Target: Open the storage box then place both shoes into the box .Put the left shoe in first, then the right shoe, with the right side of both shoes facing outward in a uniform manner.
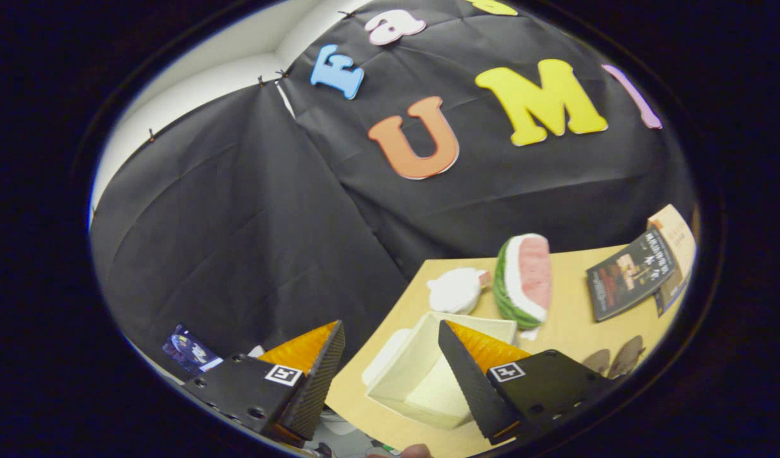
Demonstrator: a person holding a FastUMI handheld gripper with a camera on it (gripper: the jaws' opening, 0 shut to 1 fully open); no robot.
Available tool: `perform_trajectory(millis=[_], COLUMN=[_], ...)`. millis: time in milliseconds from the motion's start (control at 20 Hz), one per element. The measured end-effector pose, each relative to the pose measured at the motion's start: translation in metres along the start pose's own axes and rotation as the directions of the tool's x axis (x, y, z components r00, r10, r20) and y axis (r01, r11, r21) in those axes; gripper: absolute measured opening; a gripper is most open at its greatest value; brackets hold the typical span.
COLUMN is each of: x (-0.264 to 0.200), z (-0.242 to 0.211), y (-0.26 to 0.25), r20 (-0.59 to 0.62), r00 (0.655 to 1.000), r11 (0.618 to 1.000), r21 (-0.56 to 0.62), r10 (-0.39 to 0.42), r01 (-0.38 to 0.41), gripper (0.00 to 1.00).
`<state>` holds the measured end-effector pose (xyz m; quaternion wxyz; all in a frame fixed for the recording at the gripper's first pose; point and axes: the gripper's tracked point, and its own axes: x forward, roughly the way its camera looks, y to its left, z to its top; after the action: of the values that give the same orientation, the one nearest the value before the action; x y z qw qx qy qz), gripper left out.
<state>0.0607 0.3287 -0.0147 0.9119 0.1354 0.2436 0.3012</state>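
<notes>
Black cloth backed your tan worktop [574, 331]. Your fingers [390, 372] were spread, gripping nothing; the box [428, 369] sat lidless between them, shoes [616, 359] beyond the right finger. Next, probably, you needed the left shoe.

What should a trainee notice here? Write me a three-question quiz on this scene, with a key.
1. True or false: the pair of brown shoes already lies inside the open cream square storage box.
2. Which thing sits just beyond the box on the tan wooden table?
A. a green and pink watermelon-slice plush toy
B. a steel kettle
C. a glass lamp
3. Fill in the gap: the fingers of the gripper stand ___.

Key: 1 false, the shoes are on the table beside the box; 2 A; 3 open.
</notes>
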Motion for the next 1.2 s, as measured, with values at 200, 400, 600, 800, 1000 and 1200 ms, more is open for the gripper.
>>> perform_trajectory(millis=[200, 400, 600, 800, 1000, 1200], x=[-0.057, -0.088, -0.086, -0.075, -0.058, -0.046], z=[-0.014, -0.060, -0.118, -0.177, -0.216, -0.227], y=[-0.096, -0.180, -0.231, -0.265, -0.287, -0.309], r20=[0.026, 0.020, -0.009, -0.068, -0.145, -0.168], r00=[0.984, 0.924, 0.871, 0.831, 0.813, 0.800], r11=[0.984, 0.924, 0.867, 0.827, 0.825, 0.818], r21=[0.027, -0.006, -0.106, -0.168, -0.142, -0.122], r10=[-0.177, -0.381, -0.491, -0.552, -0.564, -0.575], r01=[0.176, 0.382, 0.487, 0.536, 0.547, 0.562], gripper=[0.91, 0.91, 0.91, 0.91, 0.91, 0.86])
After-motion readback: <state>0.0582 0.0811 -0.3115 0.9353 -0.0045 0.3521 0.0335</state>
